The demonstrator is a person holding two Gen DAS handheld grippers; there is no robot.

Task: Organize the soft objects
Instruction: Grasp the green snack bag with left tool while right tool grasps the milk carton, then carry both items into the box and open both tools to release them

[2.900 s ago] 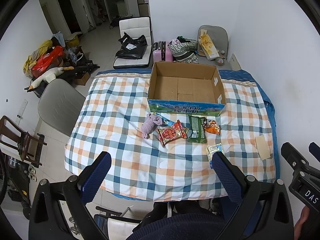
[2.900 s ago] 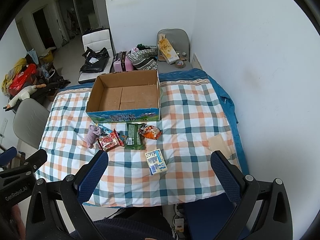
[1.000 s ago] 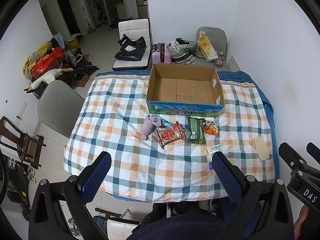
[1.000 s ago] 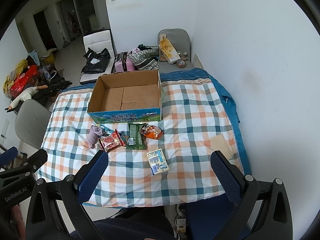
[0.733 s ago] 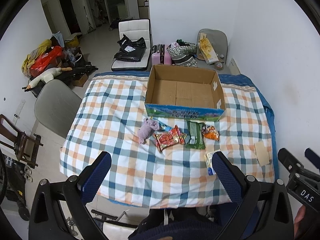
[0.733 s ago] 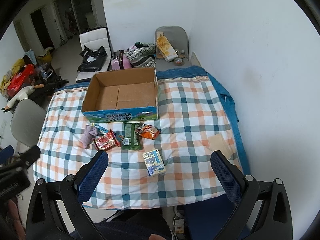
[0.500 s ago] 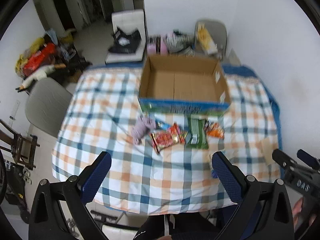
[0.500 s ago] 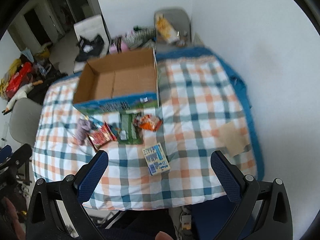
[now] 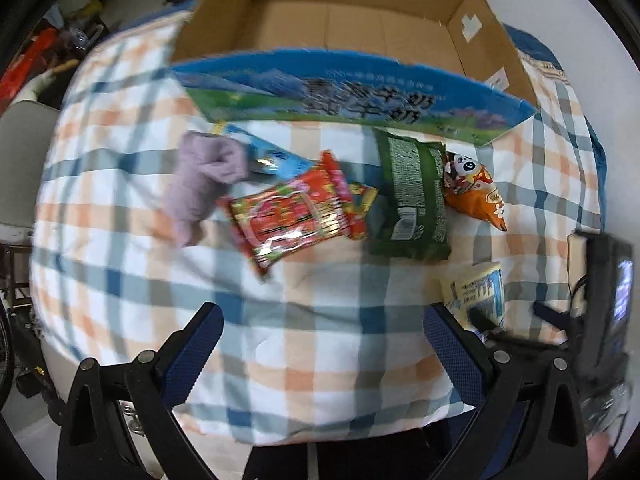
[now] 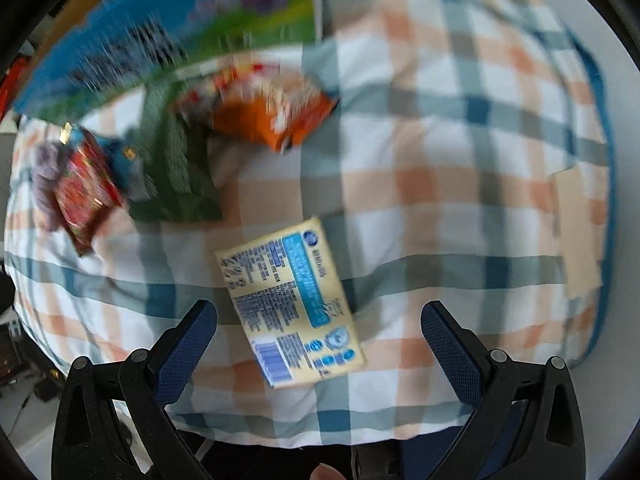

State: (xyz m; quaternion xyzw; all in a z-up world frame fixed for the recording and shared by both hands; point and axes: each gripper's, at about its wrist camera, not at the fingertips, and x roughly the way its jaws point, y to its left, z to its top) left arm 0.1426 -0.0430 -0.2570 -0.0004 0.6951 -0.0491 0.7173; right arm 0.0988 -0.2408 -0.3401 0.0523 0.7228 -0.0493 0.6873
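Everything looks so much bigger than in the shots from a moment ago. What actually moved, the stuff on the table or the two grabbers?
Only the grippers moved: both dropped toward the table. The left gripper now faces the red snack packet; the right gripper hangs over the pale yellow and blue packet. Both jaws are still wide open, holding nothing. The packets, the purple plush toy and the open cardboard box lie where they were.

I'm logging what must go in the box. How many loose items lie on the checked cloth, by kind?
Snack packets: 4: red, green, orange, blue.
Purple soft cloth: 1.
Yellow-and-blue pack: 1.
Total: 6.
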